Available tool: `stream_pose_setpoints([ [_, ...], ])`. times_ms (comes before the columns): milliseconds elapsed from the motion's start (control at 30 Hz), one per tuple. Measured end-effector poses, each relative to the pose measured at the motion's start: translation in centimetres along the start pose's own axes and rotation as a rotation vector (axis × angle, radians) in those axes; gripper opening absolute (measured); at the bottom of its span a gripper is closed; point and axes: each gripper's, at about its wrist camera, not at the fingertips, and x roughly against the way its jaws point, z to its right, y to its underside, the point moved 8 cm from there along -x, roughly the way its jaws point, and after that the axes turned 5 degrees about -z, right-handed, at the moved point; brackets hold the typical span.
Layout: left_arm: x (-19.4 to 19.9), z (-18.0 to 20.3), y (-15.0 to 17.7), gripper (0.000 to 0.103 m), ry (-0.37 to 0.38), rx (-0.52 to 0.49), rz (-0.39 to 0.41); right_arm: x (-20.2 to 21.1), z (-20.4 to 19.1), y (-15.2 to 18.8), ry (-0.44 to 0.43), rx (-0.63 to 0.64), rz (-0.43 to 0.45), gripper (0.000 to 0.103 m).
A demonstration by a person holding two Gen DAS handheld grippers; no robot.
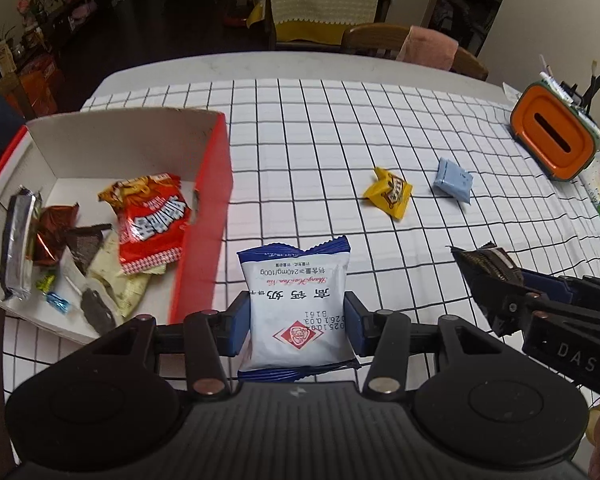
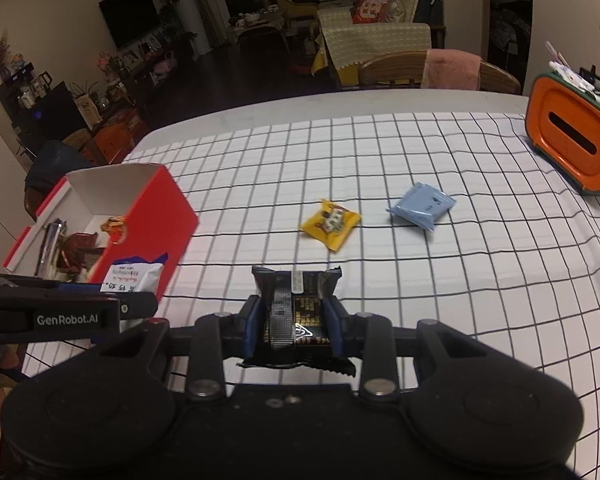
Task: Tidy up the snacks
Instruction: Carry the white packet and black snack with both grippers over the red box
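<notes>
The left tool [image 1: 296, 322] grips a white, blue-edged packet [image 1: 298, 300]; the right tool [image 2: 294, 326] clamps a black wrapper [image 2: 296, 308].

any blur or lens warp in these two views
Left wrist view: the grid tablecloth lines bow outward, corners are vignetted black, and the red box wall smears. Right wrist view: same fisheye bowing, the black packet looks soft, and the room behind is dim.

Both grippers, the left gripper [image 1: 296, 316] and the right gripper [image 2: 294, 326], are matte black with blue finger pads, silver pivot screws and round housings; white lettering, seemingly "GenRobot.AI", marks the left one's side.
</notes>
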Motion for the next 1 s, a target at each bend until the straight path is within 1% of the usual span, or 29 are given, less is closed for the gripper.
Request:
stream_pose_setpoints([
  [100,1.1,-1.5,-0.4,0.048,0.006,-0.004,0.019,0.3,-1.7,-0.3,-0.009,0.010,0.012,0.033],
  [500,3.5,-9.1,-1.6,0.048,-0.012,0.016,0.059,0.2,-8.3,-1.5,-0.031,0.028,0.039,0.033],
  [733,4.0,-13.7,-2.0,0.048,-0.029,0.034,0.067,-0.6,-12.3,-2.2,-0.037,0.057,0.048,0.033],
  [1000,3.9,-18.6,-2.5,0.048,-0.062,0.051,0.070,-2.7,-16.6,-3.3,-0.034,0.092,0.047,0.033],
])
